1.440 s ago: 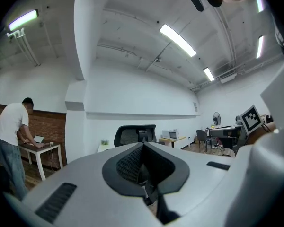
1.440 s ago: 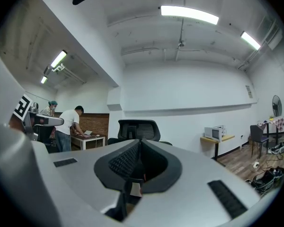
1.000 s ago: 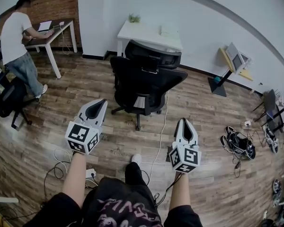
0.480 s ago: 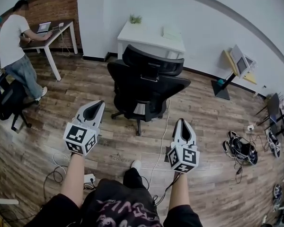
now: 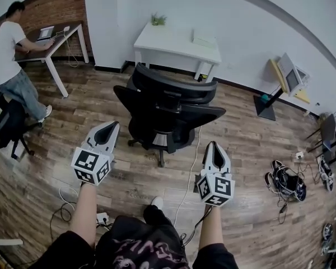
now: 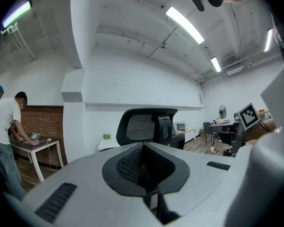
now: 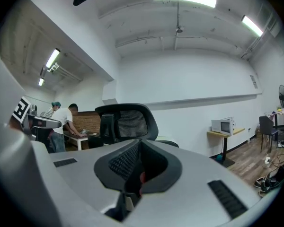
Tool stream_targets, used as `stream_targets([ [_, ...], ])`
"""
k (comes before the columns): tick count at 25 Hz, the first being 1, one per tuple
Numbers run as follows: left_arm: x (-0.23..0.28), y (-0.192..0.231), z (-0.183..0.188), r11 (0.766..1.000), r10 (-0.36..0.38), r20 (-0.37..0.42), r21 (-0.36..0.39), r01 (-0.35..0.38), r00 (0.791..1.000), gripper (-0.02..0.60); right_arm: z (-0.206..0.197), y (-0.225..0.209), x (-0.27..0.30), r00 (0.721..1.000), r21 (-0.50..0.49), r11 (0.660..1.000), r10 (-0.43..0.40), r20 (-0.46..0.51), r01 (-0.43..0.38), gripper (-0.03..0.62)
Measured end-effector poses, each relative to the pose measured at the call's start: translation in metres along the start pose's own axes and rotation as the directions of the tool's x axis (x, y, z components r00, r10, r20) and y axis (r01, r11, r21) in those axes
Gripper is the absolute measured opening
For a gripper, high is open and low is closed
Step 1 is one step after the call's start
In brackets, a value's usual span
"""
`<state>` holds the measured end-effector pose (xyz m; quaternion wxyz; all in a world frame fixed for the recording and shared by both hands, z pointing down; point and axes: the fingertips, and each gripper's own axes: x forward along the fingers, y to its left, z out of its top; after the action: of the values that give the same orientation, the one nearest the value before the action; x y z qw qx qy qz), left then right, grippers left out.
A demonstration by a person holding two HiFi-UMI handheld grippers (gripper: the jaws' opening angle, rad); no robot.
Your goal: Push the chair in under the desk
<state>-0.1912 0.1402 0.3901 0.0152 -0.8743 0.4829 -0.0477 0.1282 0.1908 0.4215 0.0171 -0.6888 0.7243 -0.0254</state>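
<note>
The left tongs (image 5: 114,125) and right tongs (image 5: 214,145) both have their jaws pressed together with nothing between them. Each is held level and aimed toward 12 o'clock. Over the last second the person has carried the pair forward. In the head view the black mesh-backed office chair (image 5: 167,102) now looms larger and sits closer to the tips than it did. In both gripper views its curved headrest fills the space just above the jaws.

No contact shows yet. The left tongs reach up beside the chair's 8 o'clock edge and the right tongs lie off its 4 o'clock side, both apart from the backrest.

The chair itself does not look shifted. It stands on the wood-plank floor (image 5: 243,133) with its back to the person. Its seat faces the small white counter (image 5: 176,38) at 12 o'clock, and bare floor still shows between the two. So the approach looks nearly complete and the push not yet begun. The closed tips would serve as blunt pushers against the backrest.

A thin white cable (image 5: 191,160) trails across the floor from the chair's base toward 6 o'clock and could catch a caster. A person in a white shirt (image 5: 5,52) stands at another table at 10 o'clock, well clear.
</note>
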Motion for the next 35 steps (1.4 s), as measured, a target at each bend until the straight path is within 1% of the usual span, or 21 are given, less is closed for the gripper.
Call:
stream_targets([
  [4,0.042,0.009,0.002,1.0,0.02,-0.025,0.009,-0.02,0.999,0.014,0.0,-0.02,0.042,1.0,0.005,1.0,0.022,-0.019,-0.022,0.028],
  [8,0.07,0.015,0.006,0.999,0.042,-0.04,0.022,-0.041,0.998,0.014,0.004,-0.038,0.076,0.999,0.007,0.999,0.041,-0.02,-0.041,0.028],
  [14,0.088,0.025,0.009,0.996,0.074,-0.069,0.049,-0.071,0.995,0.014,0.008,-0.044,0.108,0.996,-0.005,0.996,0.09,-0.028,-0.091,0.028],
  [19,0.098,0.038,0.012,0.994,0.091,-0.083,0.062,-0.086,0.992,0.014,0.012,-0.044,0.125,0.994,-0.023,0.994,0.103,-0.03,-0.104,0.028],
  [24,0.113,0.043,0.01,0.994,0.09,-0.098,0.071,-0.083,0.991,0.014,0.013,-0.049,0.136,0.995,-0.081,0.992,0.096,-0.026,-0.097,0.029],
  [29,0.129,0.054,0.002,0.995,0.079,-0.116,0.077,-0.071,0.99,0.014,0.005,-0.048,0.149,0.992,-0.114,0.987,0.109,-0.058,-0.115,0.029],
  [31,0.137,0.06,0.0,0.994,0.08,-0.124,0.084,-0.069,0.989,0.014,0.002,-0.05,0.155,0.991,-0.153,0.981,0.106,-0.079,-0.117,0.029],
  [35,0.147,0.066,-0.007,0.992,0.068,-0.151,0.112,-0.051,0.986,0.014,0.001,-0.046,0.162,0.987,-0.253,0.957,0.121,-0.109,-0.146,0.032],
])
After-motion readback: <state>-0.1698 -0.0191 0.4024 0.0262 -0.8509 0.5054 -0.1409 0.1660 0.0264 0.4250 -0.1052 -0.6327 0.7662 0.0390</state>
